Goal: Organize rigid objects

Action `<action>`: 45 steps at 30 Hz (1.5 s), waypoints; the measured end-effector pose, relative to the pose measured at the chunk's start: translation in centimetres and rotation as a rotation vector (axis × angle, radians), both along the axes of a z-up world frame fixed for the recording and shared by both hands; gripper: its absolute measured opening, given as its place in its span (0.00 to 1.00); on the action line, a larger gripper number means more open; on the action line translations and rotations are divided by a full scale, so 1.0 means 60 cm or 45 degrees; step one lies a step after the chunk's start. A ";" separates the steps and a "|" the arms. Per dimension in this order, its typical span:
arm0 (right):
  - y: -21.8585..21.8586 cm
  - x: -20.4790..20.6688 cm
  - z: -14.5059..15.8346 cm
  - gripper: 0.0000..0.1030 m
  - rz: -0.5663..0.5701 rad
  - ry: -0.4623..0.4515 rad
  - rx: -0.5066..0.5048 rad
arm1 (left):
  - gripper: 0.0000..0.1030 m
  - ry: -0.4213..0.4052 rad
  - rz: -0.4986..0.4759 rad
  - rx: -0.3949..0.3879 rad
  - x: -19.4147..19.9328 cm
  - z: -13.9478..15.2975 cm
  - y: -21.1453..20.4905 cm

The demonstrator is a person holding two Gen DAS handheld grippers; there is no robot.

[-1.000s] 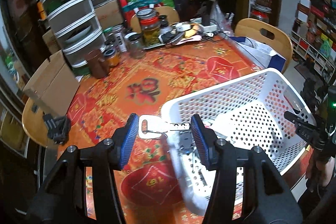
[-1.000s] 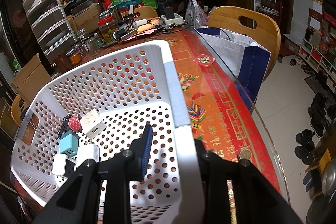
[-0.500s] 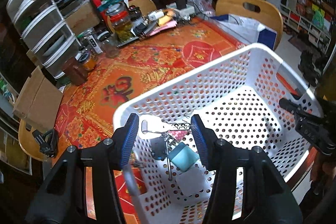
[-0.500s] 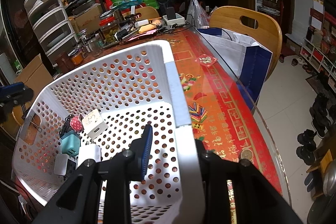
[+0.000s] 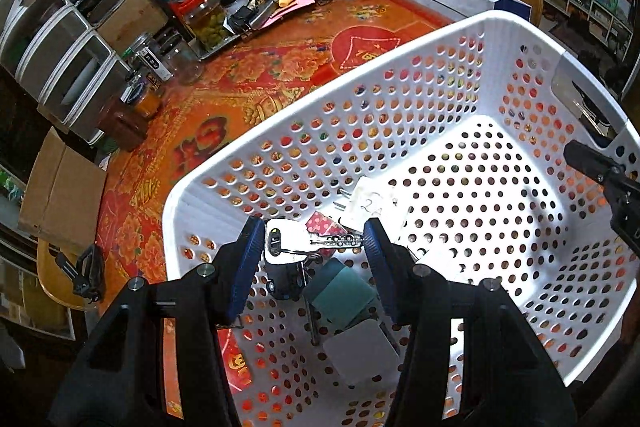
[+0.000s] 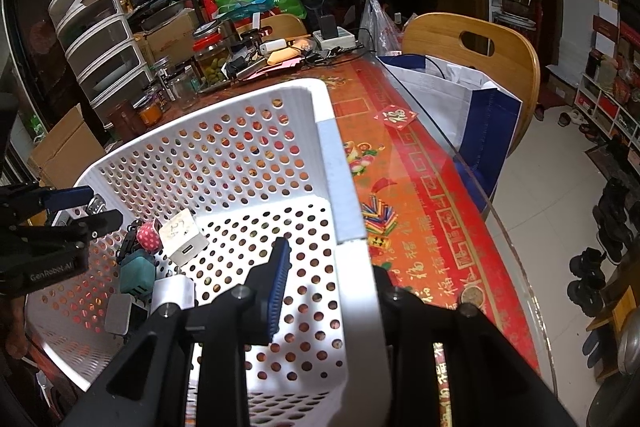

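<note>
Carried down over the rim since the earlier frame, the key now hangs inside the basket.

Left gripper (image 5: 314,245) pinches a white-headed key (image 5: 298,242) crosswise, head against one pad and tip against the other, its long axis spanning the jaws. Directly below lie a teal charger (image 5: 340,289) and other small plugs in the near corner of the white basket (image 5: 400,75), so the drop is straight down. Right gripper (image 6: 326,283) is clamped on the basket's end wall, one blue pad inside, steadying it on the red-patterned surface (image 5: 248,67). The left hand is the nearer one to the pile.
</note>
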State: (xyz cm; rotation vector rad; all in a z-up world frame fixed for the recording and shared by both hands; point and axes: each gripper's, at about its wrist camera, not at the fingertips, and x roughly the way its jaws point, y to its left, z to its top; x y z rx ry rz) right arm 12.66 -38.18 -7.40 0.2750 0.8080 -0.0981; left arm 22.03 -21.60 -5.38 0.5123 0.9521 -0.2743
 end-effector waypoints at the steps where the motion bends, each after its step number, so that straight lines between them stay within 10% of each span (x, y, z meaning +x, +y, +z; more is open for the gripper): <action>1: 0.000 0.000 0.000 0.27 0.001 -0.001 0.000 | 0.48 0.007 -0.002 0.001 0.003 -0.003 0.000; 7: 0.000 0.000 0.000 0.27 -0.001 0.001 0.000 | 0.59 0.051 -0.008 -0.027 0.009 -0.013 0.002; 12: 0.001 0.001 0.000 0.28 0.000 0.004 -0.001 | 0.91 0.009 -0.024 -0.091 0.001 0.005 0.017; 18: 0.001 0.002 -0.002 0.70 0.015 0.022 -0.012 | 1.00 -0.033 0.016 -0.225 -0.016 0.034 0.067; 24: 0.015 -0.015 0.012 0.78 -0.023 0.064 -0.086 | 1.00 -0.170 0.039 -0.321 -0.068 0.076 0.121; 31: 0.090 -0.144 0.108 0.89 -0.059 -0.143 -0.169 | 1.00 -0.402 0.050 -0.526 -0.208 0.149 0.219; 39: 0.224 -0.342 0.222 0.98 0.016 -0.460 -0.243 | 1.00 -0.743 0.100 -0.519 -0.455 0.233 0.321; 45: 0.259 -0.431 0.239 1.00 -0.017 -0.574 -0.216 | 1.00 -0.730 0.069 -0.571 -0.564 0.228 0.350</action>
